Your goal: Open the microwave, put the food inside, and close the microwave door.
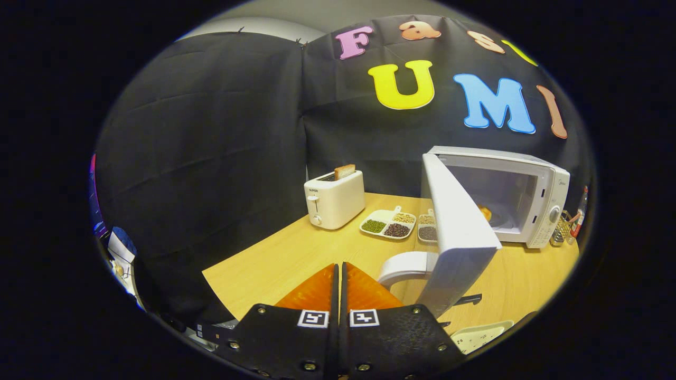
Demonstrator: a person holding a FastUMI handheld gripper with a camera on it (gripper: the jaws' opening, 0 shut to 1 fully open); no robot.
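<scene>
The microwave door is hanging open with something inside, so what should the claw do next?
Probably swing right and push the door shut. Food already sits inside the microwave, and the claw is closed, empty, just left of the door.

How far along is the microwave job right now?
Opening looks done: the white microwave's door stands swung wide. Loading looks done too: an orange-brown piece of food sits inside the cavity. In hand is nothing; the tool has its fingers closed together, empty, just beside the door's outer edge. Left: pushing the door shut.
</scene>
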